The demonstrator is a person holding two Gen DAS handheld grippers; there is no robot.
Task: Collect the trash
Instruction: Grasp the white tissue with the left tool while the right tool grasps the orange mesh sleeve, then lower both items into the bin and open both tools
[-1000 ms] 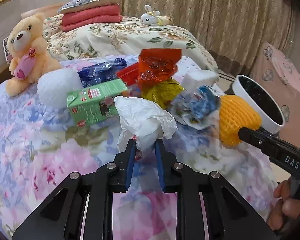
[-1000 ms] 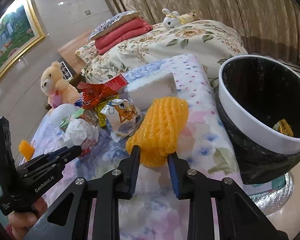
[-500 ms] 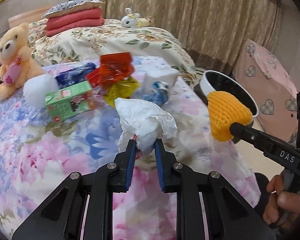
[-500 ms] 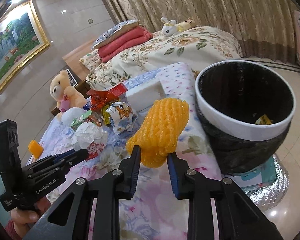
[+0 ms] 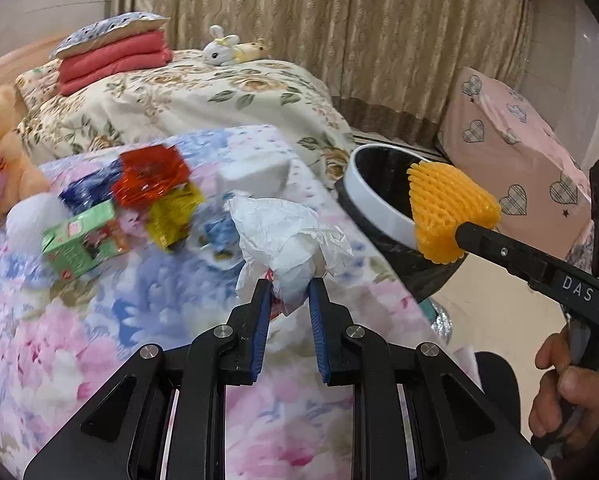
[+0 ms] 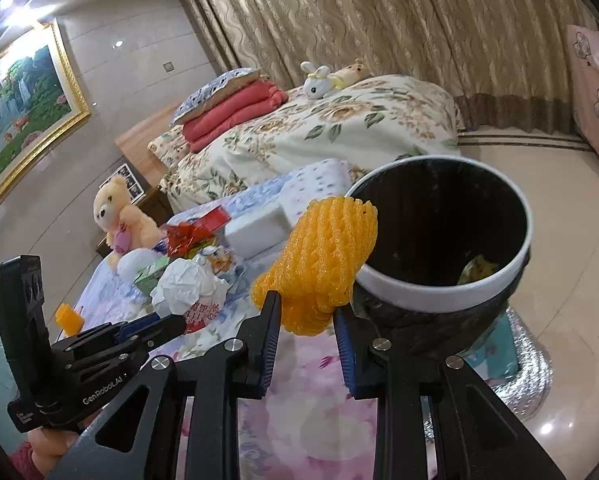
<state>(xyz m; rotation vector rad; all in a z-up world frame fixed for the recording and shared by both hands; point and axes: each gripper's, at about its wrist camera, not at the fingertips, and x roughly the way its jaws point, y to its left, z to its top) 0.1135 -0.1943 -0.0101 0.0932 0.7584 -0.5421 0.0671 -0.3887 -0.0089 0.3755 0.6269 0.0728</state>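
The white-rimmed black trash bin (image 6: pixel 439 304) is looming closer in both views than a second ago. The right hand-held gripper (image 6: pixel 307 316) is pinching the orange foam fruit net (image 6: pixel 319 264) at the rim — nearly droppable. The left hand-held gripper (image 5: pixel 289 300) is squeezing the crumpled white paper wad (image 5: pixel 287 236), lifted off the flowered bed (image 5: pixel 79 320) — next in line.
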